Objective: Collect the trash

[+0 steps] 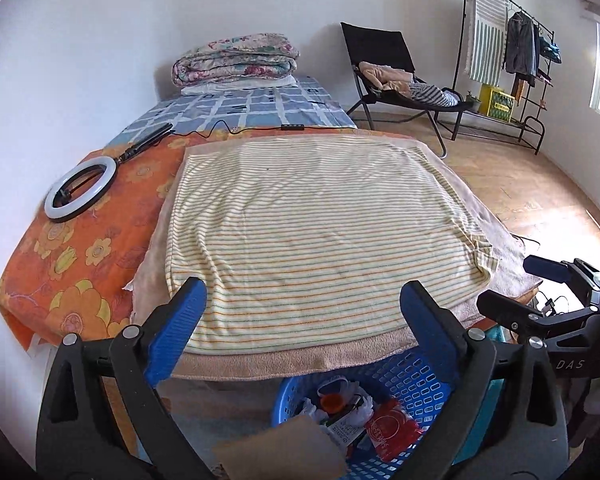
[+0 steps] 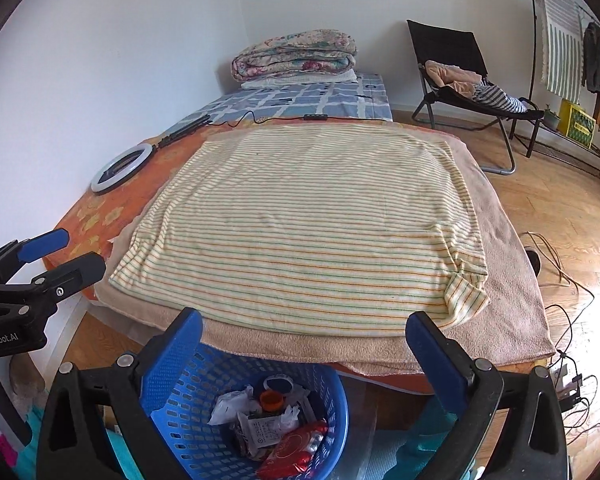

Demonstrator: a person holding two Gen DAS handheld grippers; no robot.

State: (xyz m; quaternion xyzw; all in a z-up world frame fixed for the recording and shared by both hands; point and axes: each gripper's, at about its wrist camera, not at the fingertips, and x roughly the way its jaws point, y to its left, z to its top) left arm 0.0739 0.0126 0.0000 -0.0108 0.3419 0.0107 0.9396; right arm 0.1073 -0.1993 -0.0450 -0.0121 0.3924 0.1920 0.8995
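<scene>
A blue plastic basket (image 2: 324, 404) stands on the floor at the foot of the bed; it also shows in the left wrist view (image 1: 412, 384). It holds trash: a red wrapper (image 2: 296, 450), white crumpled wrappers (image 2: 236, 402) and an orange cap (image 2: 272, 399). My left gripper (image 1: 304, 308) is open and empty above the basket. A brown cardboard piece (image 1: 280, 450) lies below it. My right gripper (image 2: 304, 334) is open and empty over the basket. Each gripper shows in the other's view, the left one (image 2: 60, 254) and the right one (image 1: 516, 284).
A striped towel (image 2: 300, 220) lies flat on the bed over a beige blanket (image 2: 512, 320). A ring light (image 1: 82, 190) lies on the orange sheet. A folding chair (image 1: 396, 76), a clothes rack (image 1: 512, 64) and floor cables (image 2: 564, 320) are to the right.
</scene>
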